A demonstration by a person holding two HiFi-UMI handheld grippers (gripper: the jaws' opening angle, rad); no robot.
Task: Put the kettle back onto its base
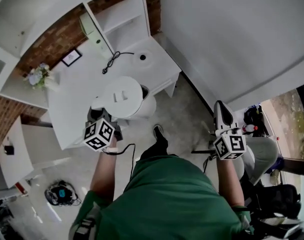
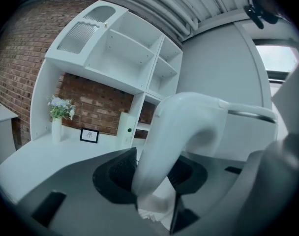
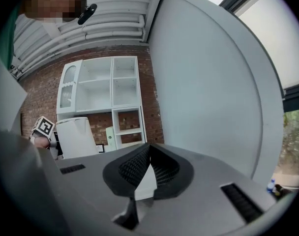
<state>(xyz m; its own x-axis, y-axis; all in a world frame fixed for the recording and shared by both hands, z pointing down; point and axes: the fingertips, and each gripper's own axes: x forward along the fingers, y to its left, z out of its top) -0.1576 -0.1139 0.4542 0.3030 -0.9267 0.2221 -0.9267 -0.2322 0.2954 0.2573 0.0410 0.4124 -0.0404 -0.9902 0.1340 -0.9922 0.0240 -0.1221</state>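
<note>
1. Kettle point(image 1: 121, 98), white with its lid on, hangs in the air short of the base point(image 1: 142, 57). It is on the person's side of the base, over the near edge of the table point(image 1: 72, 104), and not yet set down.
2. Left claw point(image 2: 152, 172) is clamped on the kettle's curved handle point(image 2: 179, 127). Its black pads press the handle from both sides and stand part-way apart around it.
3. Base: a round white disc with a dark centre, lying flat on the far corner of the table.
4. A black cord point(image 1: 112, 61) lies in a loose tangle on the table, just left of the base in the head view.
5. Right claw point(image 3: 148, 162) is held well to the right of the base, off the table and over the floor. Its pads meet at the tips and it has hold of nothing.
6. Further left of the base along the table stand a tall pale box point(image 2: 125, 129), a small framed picture point(image 1: 71, 57) and a vase of flowers point(image 1: 39, 76).
7. Behind the base rises a white shelf unit point(image 1: 117, 19) against a brick wall point(image 1: 57, 41).
</note>
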